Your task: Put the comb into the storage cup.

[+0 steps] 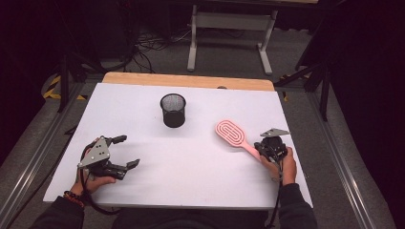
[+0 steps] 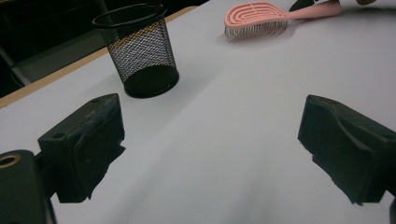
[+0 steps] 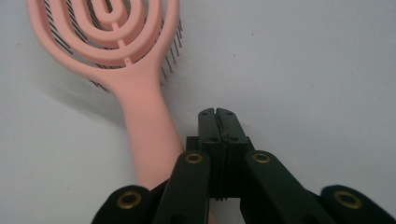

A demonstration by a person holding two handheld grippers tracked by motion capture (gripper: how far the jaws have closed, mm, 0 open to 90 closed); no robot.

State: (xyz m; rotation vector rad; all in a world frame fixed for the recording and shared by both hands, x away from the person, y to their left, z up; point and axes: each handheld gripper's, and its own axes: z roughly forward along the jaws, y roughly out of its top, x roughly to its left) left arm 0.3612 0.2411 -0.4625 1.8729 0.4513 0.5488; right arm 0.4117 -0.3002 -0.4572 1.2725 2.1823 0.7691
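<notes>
A pink vented hairbrush (image 1: 231,133) lies bristles down on the white table (image 1: 191,167) at the right, its handle pointing toward the person. My right gripper (image 1: 261,147) rests at the handle's end, shut with nothing between its jaws. In the right gripper view the shut jaw tips (image 3: 218,113) sit just right of the brush handle (image 3: 148,126), which runs under the linkage. My left gripper (image 1: 127,151) is held at the table's left front, jaws wide open and empty. In the left gripper view, bare table lies between its fingers (image 2: 84,144), with the hairbrush (image 2: 256,17) farther off.
A black mesh pen cup (image 1: 173,109) stands upright at the middle back of the table, also ahead of the left gripper (image 2: 138,49). A wooden strip (image 1: 186,80) edges the far side. Beyond are a table frame (image 1: 231,28) and floor cables.
</notes>
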